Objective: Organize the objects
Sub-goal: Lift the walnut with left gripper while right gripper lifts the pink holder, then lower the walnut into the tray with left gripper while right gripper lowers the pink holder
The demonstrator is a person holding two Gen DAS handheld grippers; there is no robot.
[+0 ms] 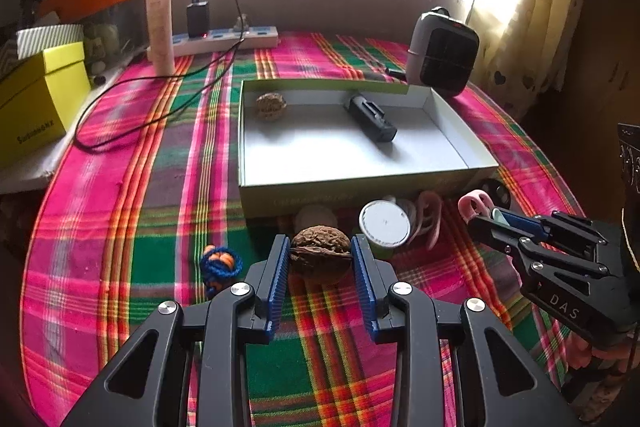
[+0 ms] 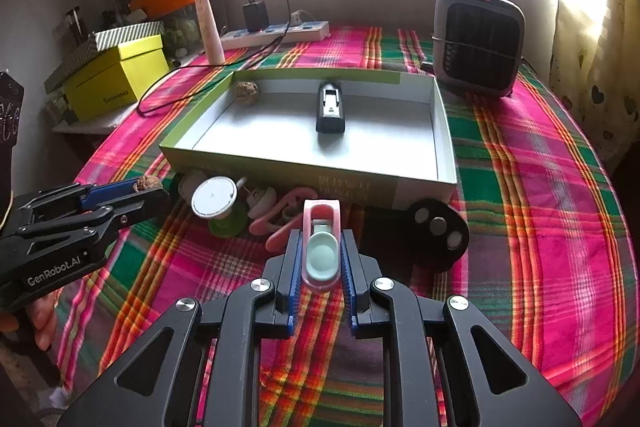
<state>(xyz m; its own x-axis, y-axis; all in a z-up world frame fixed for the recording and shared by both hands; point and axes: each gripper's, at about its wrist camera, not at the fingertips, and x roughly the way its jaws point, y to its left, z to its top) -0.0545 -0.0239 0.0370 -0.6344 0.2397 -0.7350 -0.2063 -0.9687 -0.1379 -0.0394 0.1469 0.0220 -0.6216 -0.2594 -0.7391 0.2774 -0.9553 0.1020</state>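
the tablecloth point(image 1: 120, 211) is woven cloth in a bright plaid, matt and a little rumpled. the shallow box point(image 1: 452, 123) looks like cardboard, its white inside smooth and matt. the walnut point(image 1: 320, 251) has a rough, deeply wrinkled brown shell. the left gripper point(image 1: 320, 259) is matt black plastic with ribbed blue pads and shiny metal screw heads. the clip point(image 2: 322, 247) looks like smooth plastic, pink and pale green, faintly glossy. the curtain point(image 1: 532, 11) is thin patterned cloth.
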